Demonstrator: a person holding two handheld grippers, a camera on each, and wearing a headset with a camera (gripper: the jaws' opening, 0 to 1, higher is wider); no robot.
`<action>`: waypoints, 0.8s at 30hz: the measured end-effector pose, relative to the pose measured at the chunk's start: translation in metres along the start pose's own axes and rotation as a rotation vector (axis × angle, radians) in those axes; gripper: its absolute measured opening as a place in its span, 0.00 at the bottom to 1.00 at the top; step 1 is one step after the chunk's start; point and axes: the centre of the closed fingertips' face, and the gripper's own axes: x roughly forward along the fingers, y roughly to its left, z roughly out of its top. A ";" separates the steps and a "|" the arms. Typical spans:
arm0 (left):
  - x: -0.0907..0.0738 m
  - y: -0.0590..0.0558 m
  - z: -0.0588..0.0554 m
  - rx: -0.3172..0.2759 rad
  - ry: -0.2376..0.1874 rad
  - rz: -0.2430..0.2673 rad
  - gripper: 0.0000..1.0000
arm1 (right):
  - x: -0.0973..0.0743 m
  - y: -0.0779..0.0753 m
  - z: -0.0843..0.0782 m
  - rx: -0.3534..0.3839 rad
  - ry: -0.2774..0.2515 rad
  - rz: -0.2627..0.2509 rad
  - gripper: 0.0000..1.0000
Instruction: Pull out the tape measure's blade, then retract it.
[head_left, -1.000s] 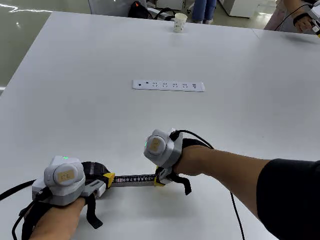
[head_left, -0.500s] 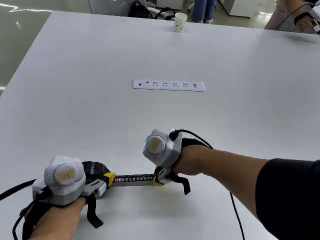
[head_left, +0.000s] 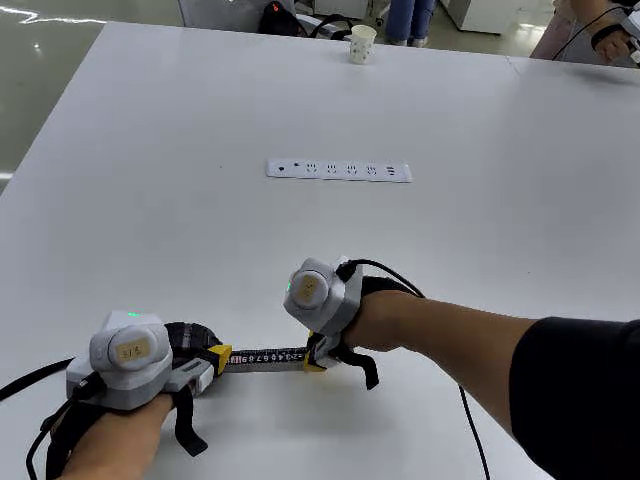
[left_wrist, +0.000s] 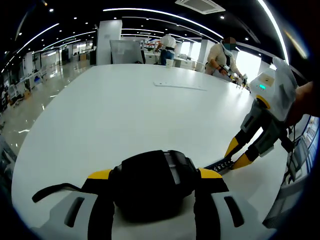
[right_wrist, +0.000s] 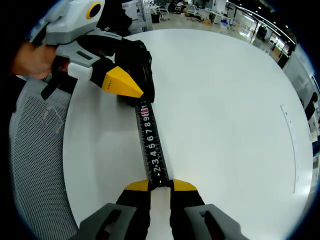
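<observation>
One tape measure (left_wrist: 152, 185), one power strip (head_left: 339, 170), one cup (head_left: 361, 44).

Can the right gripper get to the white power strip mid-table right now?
Probably not yet: the right gripper is shut on the black tape-measure blade. Nothing stands on the white table between it and the flat white power strip, so after letting go, likely yes.

Your left gripper (left_wrist: 155, 174) clamps the tape measure (left_wrist: 150, 192); from it the blade (left_wrist: 218, 165) reaches the right gripper (left_wrist: 236, 155).
</observation>
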 end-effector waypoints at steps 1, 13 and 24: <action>0.000 0.000 0.000 0.000 0.000 0.000 0.60 | 0.000 0.000 0.000 0.000 0.000 0.000 0.10; 0.000 0.000 0.000 -0.002 0.000 -0.002 0.60 | 0.002 0.002 0.004 -0.006 -0.009 0.001 0.10; 0.000 0.000 0.000 -0.006 0.003 -0.004 0.60 | 0.002 0.002 0.007 0.002 -0.021 0.001 0.10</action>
